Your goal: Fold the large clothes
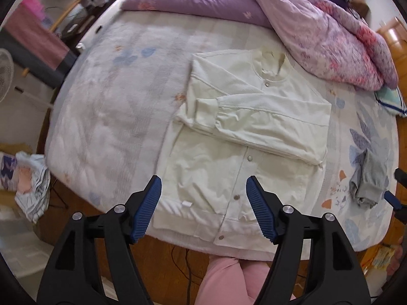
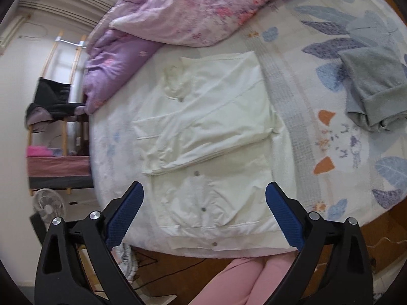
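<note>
A cream snap-button jacket (image 1: 244, 137) (image 2: 211, 132) lies flat on the bed, front side up, with both sleeves folded across its chest and its hem at the near bed edge. My left gripper (image 1: 203, 185) hangs open high above the jacket's lower half, nothing between its blue pads (image 1: 150, 203). My right gripper (image 2: 204, 190) is also open wide above the hem, holding nothing. The right gripper's tip (image 1: 394, 198) shows at the far right edge of the left wrist view.
A grey folded garment (image 1: 368, 180) (image 2: 374, 89) lies on the floral sheet (image 1: 114, 106) right of the jacket. A purple and pink duvet (image 1: 318, 25) (image 2: 190, 12) is heaped at the bed's head. Pink trouser legs (image 1: 229, 279) stand at the near edge. A fan (image 2: 48, 206) and clutter line the left side.
</note>
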`<state>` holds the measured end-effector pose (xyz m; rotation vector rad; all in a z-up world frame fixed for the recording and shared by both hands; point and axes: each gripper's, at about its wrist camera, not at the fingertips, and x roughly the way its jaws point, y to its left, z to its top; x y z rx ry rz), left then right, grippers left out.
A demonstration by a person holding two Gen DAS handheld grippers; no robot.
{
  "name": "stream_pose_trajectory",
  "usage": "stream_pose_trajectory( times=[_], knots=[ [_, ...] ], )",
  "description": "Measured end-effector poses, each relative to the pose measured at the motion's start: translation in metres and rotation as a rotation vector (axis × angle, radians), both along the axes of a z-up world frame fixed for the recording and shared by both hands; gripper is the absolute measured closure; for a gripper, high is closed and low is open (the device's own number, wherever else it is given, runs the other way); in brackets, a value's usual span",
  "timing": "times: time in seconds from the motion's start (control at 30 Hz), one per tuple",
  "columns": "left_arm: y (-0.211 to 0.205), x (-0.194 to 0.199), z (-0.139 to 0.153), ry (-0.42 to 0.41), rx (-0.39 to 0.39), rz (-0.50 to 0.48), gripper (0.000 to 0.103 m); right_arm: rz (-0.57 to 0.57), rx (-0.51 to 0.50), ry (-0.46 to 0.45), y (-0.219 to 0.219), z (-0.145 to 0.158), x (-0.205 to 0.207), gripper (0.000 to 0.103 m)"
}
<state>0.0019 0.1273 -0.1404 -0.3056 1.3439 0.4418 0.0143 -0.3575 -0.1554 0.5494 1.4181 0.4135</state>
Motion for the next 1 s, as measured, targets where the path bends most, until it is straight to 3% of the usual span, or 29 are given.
stream_pose_trajectory(
  times=[0.3, 0.43, 0.57, 0.9, 1.0],
  knots=[
    [0.013, -0.029, 0.038, -0.03, 0.037, 0.076, 0.029, 0.046, 0.031, -0.066, 0.003, 0.034, 0.004, 0.009],
    [0.026, -0.028, 0.048, -0.05, 0.065, 0.078, 0.027, 0.027, 0.048, -0.074, 0.005, 0.043, 0.008, 0.009],
    [0.046, -0.021, 0.051, -0.062, 0.044, 0.079, 0.027, -0.006, 0.042, -0.076, 0.009, 0.049, 0.009, 0.009],
    [0.118, 0.03, 0.051, -0.103, -0.04, -0.06, 0.025, -0.191, -0.007, -0.065, 0.042, 0.058, 0.007, 0.009],
    [0.135, 0.053, 0.038, -0.077, -0.039, -0.12, 0.023, -0.256, -0.014, -0.057, 0.053, 0.061, 0.01, 0.009]
  ],
)
